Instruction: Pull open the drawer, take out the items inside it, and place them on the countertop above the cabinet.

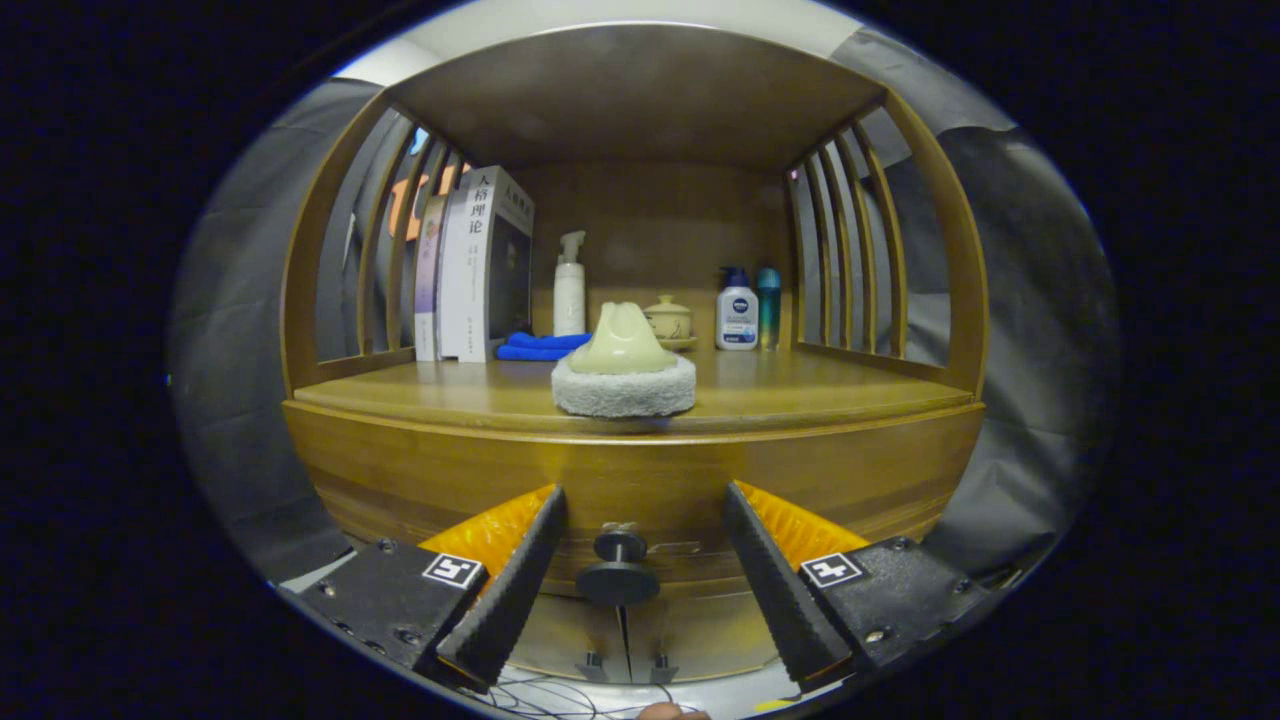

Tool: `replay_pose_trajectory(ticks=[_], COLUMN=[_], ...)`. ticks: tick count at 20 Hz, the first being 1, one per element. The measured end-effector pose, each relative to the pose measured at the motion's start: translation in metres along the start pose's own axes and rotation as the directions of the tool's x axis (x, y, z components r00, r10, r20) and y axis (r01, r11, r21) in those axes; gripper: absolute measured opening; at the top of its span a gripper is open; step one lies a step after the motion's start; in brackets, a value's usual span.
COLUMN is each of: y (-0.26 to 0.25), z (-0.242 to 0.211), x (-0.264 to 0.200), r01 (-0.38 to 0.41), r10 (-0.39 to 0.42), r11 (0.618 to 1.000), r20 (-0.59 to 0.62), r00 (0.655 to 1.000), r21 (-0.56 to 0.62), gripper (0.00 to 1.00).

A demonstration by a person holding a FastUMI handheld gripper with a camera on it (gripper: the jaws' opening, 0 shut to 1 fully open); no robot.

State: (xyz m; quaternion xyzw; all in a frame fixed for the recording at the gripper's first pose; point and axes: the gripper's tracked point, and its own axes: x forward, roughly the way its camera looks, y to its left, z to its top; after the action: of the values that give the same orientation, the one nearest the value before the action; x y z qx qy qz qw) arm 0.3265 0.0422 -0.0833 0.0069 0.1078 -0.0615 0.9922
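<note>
A wooden cabinet stands in front of me. Its drawer front [640, 480] is closed, with a dark round knob [619, 570] in the middle. My gripper [645, 500] is open, and the knob sits between the two fingers, touched by neither. On the countertop [800, 395] above the drawer, near its front edge, rests a round scrubbing pad with a pale green handle [624, 365]. The drawer's inside is hidden.
At the back of the countertop stand books [475, 265], a blue cloth [540, 346], a white pump bottle [569, 285], a small lidded cup [669, 320] and two more bottles [747, 308]. Slatted wooden sides and a roof enclose the shelf. Below the drawer are two cabinet doors [625, 630].
</note>
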Motion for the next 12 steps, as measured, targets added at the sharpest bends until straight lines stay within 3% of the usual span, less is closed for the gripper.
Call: replay_pose_trajectory(ticks=[6, 12], y=[-0.004, -0.002], z=[0.007, 0.021], x=[-0.018, -0.106], r01=[0.001, -0.031], r10=[-0.001, 0.031], r11=[0.998, 1.000], r20=[0.001, 0.058], r00=[1.000, 0.998], r21=[0.059, 0.004], gripper=[1.00, 1.00])
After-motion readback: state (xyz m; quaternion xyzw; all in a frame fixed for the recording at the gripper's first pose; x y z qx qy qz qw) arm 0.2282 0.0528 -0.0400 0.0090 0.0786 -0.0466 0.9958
